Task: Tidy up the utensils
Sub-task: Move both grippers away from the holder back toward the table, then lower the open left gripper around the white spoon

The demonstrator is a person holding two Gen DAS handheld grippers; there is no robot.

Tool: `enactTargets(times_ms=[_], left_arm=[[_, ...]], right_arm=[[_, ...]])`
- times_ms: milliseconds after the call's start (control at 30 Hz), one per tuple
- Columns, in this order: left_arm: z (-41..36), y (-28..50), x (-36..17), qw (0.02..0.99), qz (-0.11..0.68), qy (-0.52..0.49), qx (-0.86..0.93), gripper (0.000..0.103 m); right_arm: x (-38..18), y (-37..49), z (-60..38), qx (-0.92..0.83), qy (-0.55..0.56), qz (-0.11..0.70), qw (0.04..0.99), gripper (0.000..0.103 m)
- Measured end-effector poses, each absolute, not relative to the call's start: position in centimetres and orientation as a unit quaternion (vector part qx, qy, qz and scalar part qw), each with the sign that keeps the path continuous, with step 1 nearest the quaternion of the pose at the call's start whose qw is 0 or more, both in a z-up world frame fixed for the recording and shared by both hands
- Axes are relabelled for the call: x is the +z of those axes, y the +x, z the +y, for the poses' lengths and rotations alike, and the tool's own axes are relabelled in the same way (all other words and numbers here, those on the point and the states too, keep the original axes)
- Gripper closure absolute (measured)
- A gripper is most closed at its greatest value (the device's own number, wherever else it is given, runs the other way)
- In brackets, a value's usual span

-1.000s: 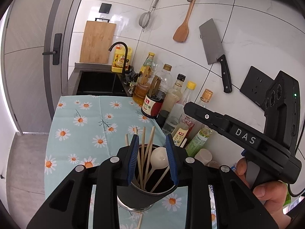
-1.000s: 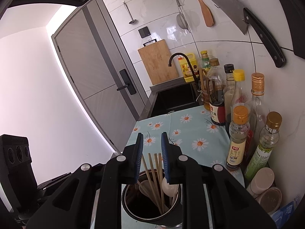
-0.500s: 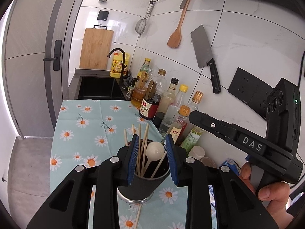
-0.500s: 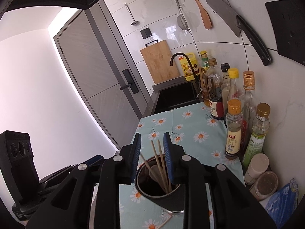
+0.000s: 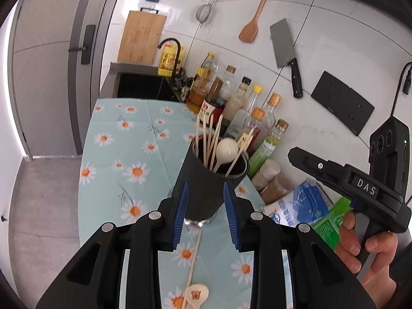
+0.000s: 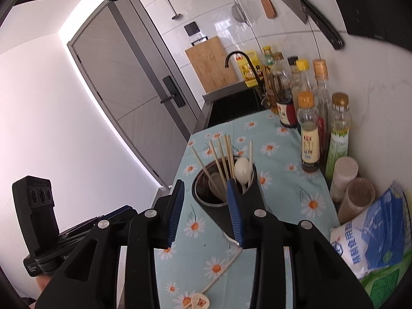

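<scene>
Left wrist view: we see our left tool [image 5: 206,215], blue pads apart, empty, just short of the black holder [image 5: 208,180] standing on the daisy-print tabletop [image 5: 123,154]. Chopsticks [image 5: 209,139] and a white spoon [image 5: 226,149] stand inside it. Our right tool [image 6: 206,212] has just been opening, nothing gripped. A loose spoon [image 5: 197,292] lies nearer us.

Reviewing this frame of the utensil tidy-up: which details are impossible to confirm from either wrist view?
- Bottom of the utensil holder: in the left wrist view the left gripper hides its base.
- Spoon on the cloth: cut by the bottom edge in both views.
- Bottle labels: too small to read.
- Holder's contents below the rim: dark inside, so the chopsticks cannot be counted reliably.
- Right gripper: nothing visibly between its pads.
</scene>
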State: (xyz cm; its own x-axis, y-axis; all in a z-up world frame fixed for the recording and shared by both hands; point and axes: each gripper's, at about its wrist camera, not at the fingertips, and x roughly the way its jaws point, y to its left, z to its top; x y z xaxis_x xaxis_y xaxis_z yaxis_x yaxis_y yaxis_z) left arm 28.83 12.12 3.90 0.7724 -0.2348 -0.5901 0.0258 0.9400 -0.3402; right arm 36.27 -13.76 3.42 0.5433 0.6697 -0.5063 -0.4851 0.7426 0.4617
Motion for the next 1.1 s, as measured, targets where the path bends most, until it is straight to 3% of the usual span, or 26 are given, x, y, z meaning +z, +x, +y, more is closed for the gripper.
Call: enactTargets(times_ms=[233,300,667,1100], left_arm=[[13.3,26.4,1.2,0.914,0.368,-0.15,-0.081,0.075],[13.7,25.9,0.2,0.908,0.381,-0.151,-0.086,0.075],[13.9,24.7,-5.4,0.867,0.46,-0.139,-0.131,0.075],[11.0,25.7,-11.2,0.824,0.523,-0.096,-0.195,0.075]], right_arm=[[0.3,34.1,-12.5,0.326,0.12,0.386,0.854,0.066],[-0.7,33.6,-12.2,0.331,0.126,0.403,0.844,0.061],[-6.2,30.7,-11.3,0.304,0.13,0.474,0.816,0.061],[-9.3,27.7,-12.8,0.24,0.145,0.499,0.82,0.061]])
